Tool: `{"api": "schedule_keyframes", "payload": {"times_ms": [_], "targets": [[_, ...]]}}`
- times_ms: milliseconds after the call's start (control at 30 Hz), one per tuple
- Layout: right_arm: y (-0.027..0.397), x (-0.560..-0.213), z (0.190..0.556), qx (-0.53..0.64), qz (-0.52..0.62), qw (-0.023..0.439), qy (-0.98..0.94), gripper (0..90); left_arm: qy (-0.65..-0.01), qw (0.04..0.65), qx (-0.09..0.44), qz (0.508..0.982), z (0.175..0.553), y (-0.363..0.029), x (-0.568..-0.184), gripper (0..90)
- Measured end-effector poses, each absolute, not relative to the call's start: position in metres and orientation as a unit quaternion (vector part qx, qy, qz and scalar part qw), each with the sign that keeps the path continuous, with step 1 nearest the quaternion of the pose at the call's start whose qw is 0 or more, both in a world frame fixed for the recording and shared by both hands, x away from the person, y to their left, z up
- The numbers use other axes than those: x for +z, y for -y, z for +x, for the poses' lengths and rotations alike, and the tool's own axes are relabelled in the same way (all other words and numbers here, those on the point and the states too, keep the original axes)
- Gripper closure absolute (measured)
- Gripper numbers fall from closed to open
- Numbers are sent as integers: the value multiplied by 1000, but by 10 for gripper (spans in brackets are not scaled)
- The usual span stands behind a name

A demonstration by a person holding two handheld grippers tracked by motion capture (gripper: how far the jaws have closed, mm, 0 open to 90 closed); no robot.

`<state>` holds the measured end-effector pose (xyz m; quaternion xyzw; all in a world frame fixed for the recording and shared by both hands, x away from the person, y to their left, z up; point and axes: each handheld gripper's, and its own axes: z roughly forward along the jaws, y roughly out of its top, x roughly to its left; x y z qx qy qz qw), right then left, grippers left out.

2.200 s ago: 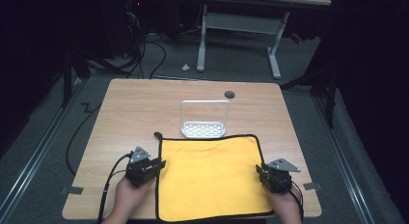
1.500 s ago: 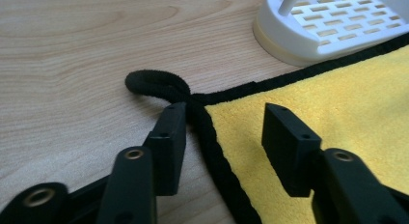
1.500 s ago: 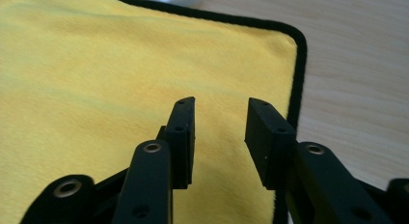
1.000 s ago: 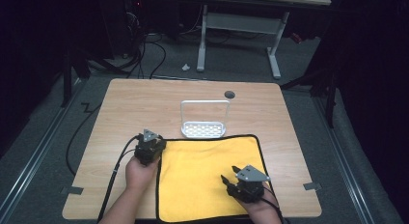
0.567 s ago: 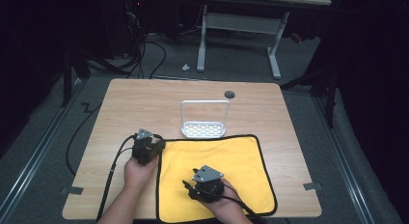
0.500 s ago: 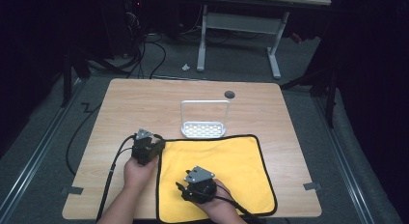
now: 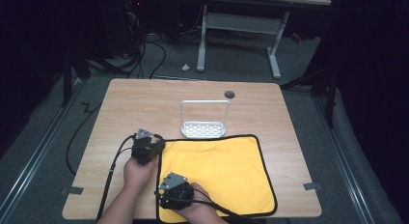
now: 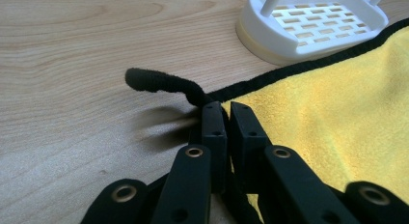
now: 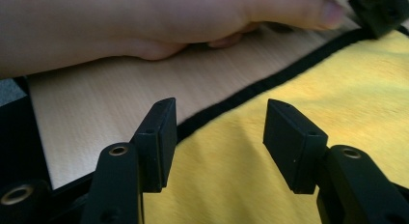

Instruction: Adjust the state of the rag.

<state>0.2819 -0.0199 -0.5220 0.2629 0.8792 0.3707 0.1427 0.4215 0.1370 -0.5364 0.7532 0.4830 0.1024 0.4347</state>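
A dark room surrounds a wooden table (image 7: pixel 144 103), lit from above, with cables on the floor behind it. A yellow cloth (image 7: pixel 226 175) with a black hem lies flat on the near half of the table, from about the centre out toward 5 o'clock. Just past its far edge, at 12 o'clock from the cloth, stands a white rack (image 7: pixel 204 121) with a slotted base, touching or nearly touching the hem.

The left gripper (image 7: pixel 153 147) sits at the cloth's far-left corner, at about 10 o'clock from the cloth's middle. In the left gripper view its jaws are pressed together on the black hem (image 8: pixel 193 91) at that corner (image 8: pixel 212 96); a short curl of hem sticks out beyond the jaws toward 11 o'clock, lifted a little off the wood, and the cloth spreads away toward 3 o'clock. The rack (image 8: pixel 313 26) lies ahead at 1 o'clock.

The right gripper (image 7: pixel 166 197) rests over the cloth's left edge near the near-left corner, at about 7 o'clock from the cloth's middle. In the right gripper view its jaws stand wide apart, with the cloth (image 9: pixel 299 74) and its hem (image 9: pixel 270 81) below and between them; whether the pads touch it cannot be told. The left hand (image 9: pixel 144 21) lies beyond, at 11 o'clock.
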Motion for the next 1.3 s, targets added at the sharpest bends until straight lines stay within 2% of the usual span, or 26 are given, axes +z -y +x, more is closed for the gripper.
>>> {"api": "schedule_keyframes", "payload": {"times_ms": [267, 500, 767, 1000, 1300], "targets": [[12, -527, 275, 354, 250, 133, -891, 495, -483, 432, 101, 755, 422, -137, -536, 848], [16, -528, 273, 355, 254, 129, -891, 561, -484, 431, 102, 754, 421, -137, -536, 848], [19, -526, 275, 346, 257, 157, -889, 807, -486, 434, 99, 752, 422, -138, -537, 854], [24, -514, 270, 369, 251, 177, -877, 821, -490, 440, 86, 748, 422, -140, -536, 864], [28, -495, 269, 406, 252, 196, -856, 822, -515, 489, 66, 701, 420, -150, -528, 871]]}}
